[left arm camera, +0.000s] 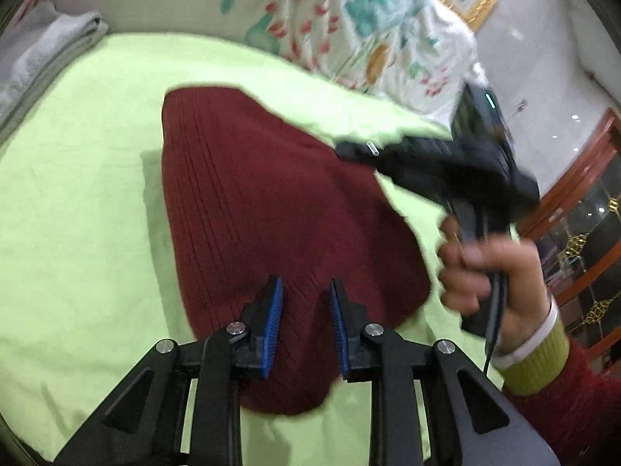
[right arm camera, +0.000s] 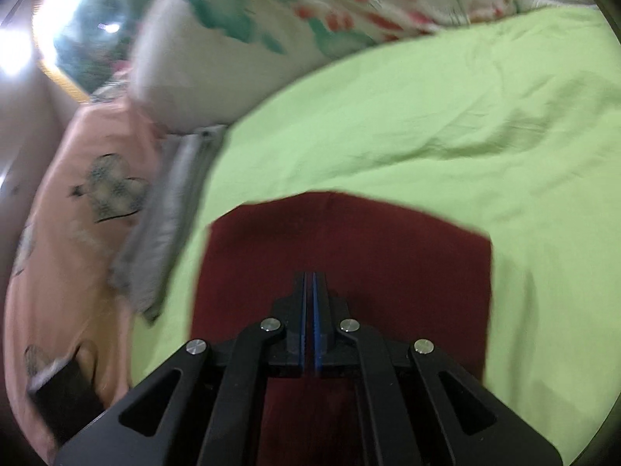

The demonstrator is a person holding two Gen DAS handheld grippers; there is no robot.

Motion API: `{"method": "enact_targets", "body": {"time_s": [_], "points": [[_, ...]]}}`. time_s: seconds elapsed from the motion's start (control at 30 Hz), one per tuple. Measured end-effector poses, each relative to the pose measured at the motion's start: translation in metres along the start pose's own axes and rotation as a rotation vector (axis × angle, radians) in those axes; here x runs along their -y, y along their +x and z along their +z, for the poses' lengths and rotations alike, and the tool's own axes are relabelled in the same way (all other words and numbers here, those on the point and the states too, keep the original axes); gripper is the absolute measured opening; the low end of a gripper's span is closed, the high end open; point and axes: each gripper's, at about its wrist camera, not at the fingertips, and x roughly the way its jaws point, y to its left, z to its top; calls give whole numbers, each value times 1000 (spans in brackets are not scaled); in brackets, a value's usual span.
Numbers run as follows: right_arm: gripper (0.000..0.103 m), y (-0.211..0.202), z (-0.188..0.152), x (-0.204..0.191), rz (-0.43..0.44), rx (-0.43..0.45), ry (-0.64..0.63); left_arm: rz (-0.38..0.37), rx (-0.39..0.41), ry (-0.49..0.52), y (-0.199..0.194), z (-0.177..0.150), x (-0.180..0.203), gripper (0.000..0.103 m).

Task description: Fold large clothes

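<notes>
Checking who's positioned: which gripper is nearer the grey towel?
Left. The left gripper is over the sweater, the towel beyond; the right gripper is farther across.

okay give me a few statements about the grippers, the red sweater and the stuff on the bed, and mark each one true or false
1. The left gripper has its fingers spread apart over the dark red sweater. True.
2. The right gripper is wide open. False: its blue pads are pressed nearly together, and whether cloth is pinched between them cannot be told.
3. The sweater lies on a light green sheet. True.
4. The sweater is spread out with both sleeves showing. False: it shows as a compact folded shape, no sleeves visible.
5. A floral quilt is bunched up beyond the sheet. True.
6. The folded grey cloth lies on top of the sweater. False: it sits apart, at the bed's edge.
</notes>
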Motion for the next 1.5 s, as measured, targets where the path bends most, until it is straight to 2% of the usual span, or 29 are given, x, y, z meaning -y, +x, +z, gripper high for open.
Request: {"method": "enact_targets", "body": {"time_s": [0.07, 0.13, 0.17, 0.23, 0.27, 0.3, 0.37, 0.43, 0.53, 0.67, 0.87, 0.93, 1.0, 1.03, 1.1, 1.13, 1.17, 1.23, 1.5], "points": [[2, -25, -28, -9, 41, 3, -39, -52, 27, 4, -16, -10, 1, 24], [3, -41, -62, -11, 24, -13, -81, -112, 21, 4, -18, -22, 0, 24], [3, -42, -72, -9, -13, -22, -95, -117, 9, 11, -14, -27, -1, 24], [3, -41, -93, 8, -150, -60, -110, -105, -37, 13, 4, -35, -2, 23], [2, -37, -102, 21, -220, -82, -95, -91, -53, 3, 12, -39, -5, 15], [2, -36, -109, 34, -230, -82, -63, -95, -59, -6, 17, -40, -6, 8], [2, -43, -111, 51, -166, -48, 23, -101, -76, -26, 23, -39, -9, 6], [2, -49, -108, 56, -191, -31, 54, -81, -76, -26, 23, -38, -7, 6], [2, -50, -109, 52, -189, -34, 41, -26, -71, -5, 19, -36, -1, 6], [2, -47, -109, 49, -206, -42, 21, 2, -68, -35, 29, -25, 3, 6], [3, -54, -110, 43, -201, -38, 25, 40, -54, -17, 4, -28, 12, 7], [3, -64, -110, 31, -184, -10, 10, 46, -33, 0, -8, -29, 17, 10], [3, -73, -109, 16, -145, 24, -22, 49, 7, 14, -24, -29, 19, 24], [4, -76, -109, 7, -121, 36, -49, 59, 23, 17, -29, -29, 19, 28], [16, -71, -109, -4, -120, 22, -93, 87, 11, 18, -24, -29, 13, 31], [33, -62, -110, -6, -158, -3, -108, 114, -5, 12, -16, -31, 6, 31], [41, -54, -112, -4, -191, -29, -108, 126, -16, 6, -11, -32, 2, 30], [40, -36, -119, 7, -223, -96, -82, 142, -31, -3, -5, -32, -5, 30], [41, -64, -121, -9, -191, -26, -84, 168, -18, -11, -21, -37, 3, 32]]}}
